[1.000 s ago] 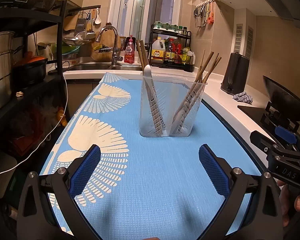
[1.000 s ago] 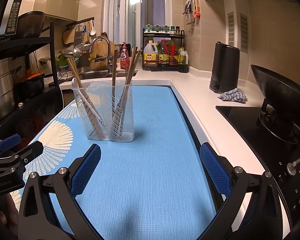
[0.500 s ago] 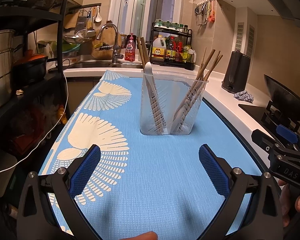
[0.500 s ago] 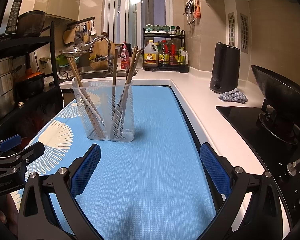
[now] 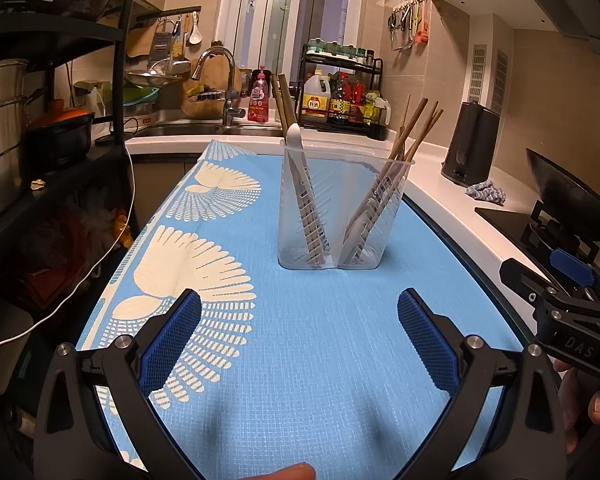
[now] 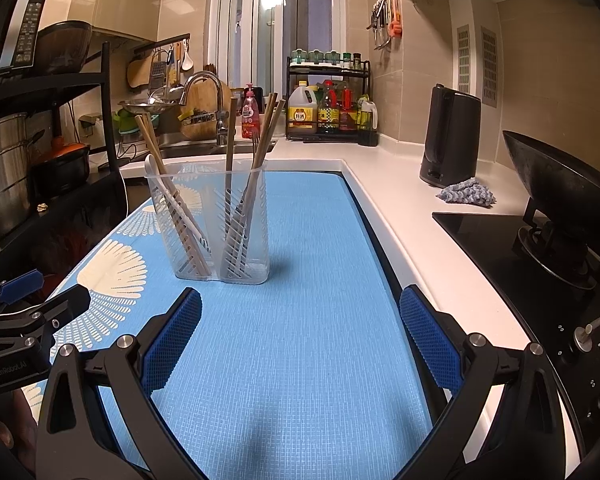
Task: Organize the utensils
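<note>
Both the left claw (image 5: 299,334) and right claw (image 6: 300,334) hover spread before the utensil holder (image 5: 346,216).

Bare mat (image 5: 300,360) ahead; utensil holder (image 5: 342,216) alone blocks centre.

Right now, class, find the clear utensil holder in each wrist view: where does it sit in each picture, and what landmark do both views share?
Left wrist view: the clear utensil holder stands upright on the blue mat, just right of centre.
Right wrist view: the clear utensil holder stands left of centre on the same mat.
Shared landmark: the black kettle on the white counter, right of the holder in both.
</note>
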Available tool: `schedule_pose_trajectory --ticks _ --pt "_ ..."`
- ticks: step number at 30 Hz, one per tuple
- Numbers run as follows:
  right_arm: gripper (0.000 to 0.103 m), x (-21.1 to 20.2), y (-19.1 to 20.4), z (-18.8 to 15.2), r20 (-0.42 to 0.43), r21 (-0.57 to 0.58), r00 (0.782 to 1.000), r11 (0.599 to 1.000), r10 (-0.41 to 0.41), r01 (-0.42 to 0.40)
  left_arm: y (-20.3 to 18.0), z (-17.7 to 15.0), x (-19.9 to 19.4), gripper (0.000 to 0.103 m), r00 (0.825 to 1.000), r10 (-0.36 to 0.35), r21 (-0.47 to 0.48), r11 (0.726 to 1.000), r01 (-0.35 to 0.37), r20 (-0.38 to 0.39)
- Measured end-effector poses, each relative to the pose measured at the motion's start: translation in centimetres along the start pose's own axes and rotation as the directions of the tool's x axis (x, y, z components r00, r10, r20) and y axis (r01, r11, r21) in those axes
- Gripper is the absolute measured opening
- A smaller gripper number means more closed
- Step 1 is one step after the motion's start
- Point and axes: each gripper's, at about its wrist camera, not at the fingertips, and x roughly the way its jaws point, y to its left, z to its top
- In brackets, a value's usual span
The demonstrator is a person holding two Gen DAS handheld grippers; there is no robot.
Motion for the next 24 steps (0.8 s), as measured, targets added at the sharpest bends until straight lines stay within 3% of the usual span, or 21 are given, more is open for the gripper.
schedule_pose_trajectory --ticks 24 --pt "0.098 -0.03 0.08 0.03 0.003 -0.003 1.0 1.0 -0.001 0.001 -0.09 -0.16 -0.01 0.096 1.0 -0.002 0.002 1.0 0.002 -0.002"
